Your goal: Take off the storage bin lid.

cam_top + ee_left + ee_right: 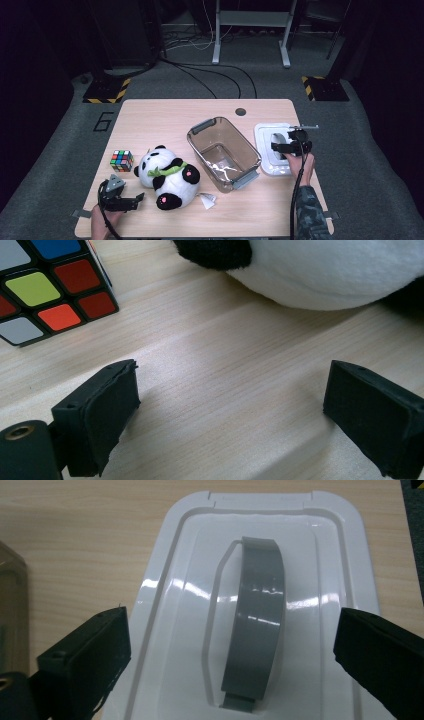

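A white box lid point(265, 131) with a grey handle point(257, 615) lies flat at the table's right side. My right gripper point(281, 147) hovers just over it, open, with one jaw on each side of the handle point(280, 137) and touching nothing point(232, 630). My left gripper point(132, 201) rests open at the front left of the table, and bare wood lies between its jaws point(232, 390). A panda plush point(167, 177) lies just right of it. A colour cube point(122, 160) sits behind it; both also show close by in the left gripper view, cube point(47, 290) and panda point(325, 270).
A clear plastic box point(200, 131) with grey latches stands open in the middle of the wooden table point(165, 115), between the panda and the lid. A small white tag point(207, 200) lies by the panda. Cables and stands cover the floor behind.
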`<state>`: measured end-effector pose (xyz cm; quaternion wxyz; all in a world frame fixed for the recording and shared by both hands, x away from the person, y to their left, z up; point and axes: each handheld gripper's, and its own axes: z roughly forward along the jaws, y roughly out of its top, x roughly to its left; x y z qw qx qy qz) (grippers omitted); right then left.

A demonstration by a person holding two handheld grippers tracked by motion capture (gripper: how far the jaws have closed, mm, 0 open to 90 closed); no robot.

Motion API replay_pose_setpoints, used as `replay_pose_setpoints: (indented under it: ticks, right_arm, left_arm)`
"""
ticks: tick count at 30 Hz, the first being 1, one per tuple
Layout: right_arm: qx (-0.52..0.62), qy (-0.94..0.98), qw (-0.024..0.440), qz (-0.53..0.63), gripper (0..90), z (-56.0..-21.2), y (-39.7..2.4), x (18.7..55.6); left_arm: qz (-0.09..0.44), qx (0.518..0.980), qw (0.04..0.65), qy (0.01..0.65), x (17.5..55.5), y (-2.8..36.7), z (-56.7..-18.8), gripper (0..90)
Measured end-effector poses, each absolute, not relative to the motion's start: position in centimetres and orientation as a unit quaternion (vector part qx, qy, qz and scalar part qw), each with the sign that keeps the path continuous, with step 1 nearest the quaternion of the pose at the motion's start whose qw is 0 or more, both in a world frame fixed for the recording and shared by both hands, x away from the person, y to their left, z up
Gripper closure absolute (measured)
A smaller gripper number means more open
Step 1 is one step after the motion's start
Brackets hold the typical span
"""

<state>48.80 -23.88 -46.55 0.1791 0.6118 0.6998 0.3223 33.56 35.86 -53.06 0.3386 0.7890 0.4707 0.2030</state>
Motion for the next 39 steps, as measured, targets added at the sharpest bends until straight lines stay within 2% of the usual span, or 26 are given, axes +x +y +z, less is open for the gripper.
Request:
replay_pose_setpoints:
  ticks: [20, 27, 39]
  right_arm:
    - [0.575, 0.726, 0.183, 0.331, 0.0, -46.9, -24.1, 43.8]
    - [0.559, 0.735, 0.195, 0.330, 0.0, -47.8, -23.1, 41.6]
    - [0.535, 0.752, 0.188, 0.337, 0.0, -50.0, -21.3, 38.4]
  left_arm:
    - [0.207, 0.785, 0.343, 0.473, 33.6, 35.8, -53.1, 7.3]
    - [0.208, 0.784, 0.343, 0.473, 33.6, 35.8, -53.1, 7.4]
    - [0.206, 0.785, 0.342, 0.474, 33.5, 35.8, -53.1, 7.4]
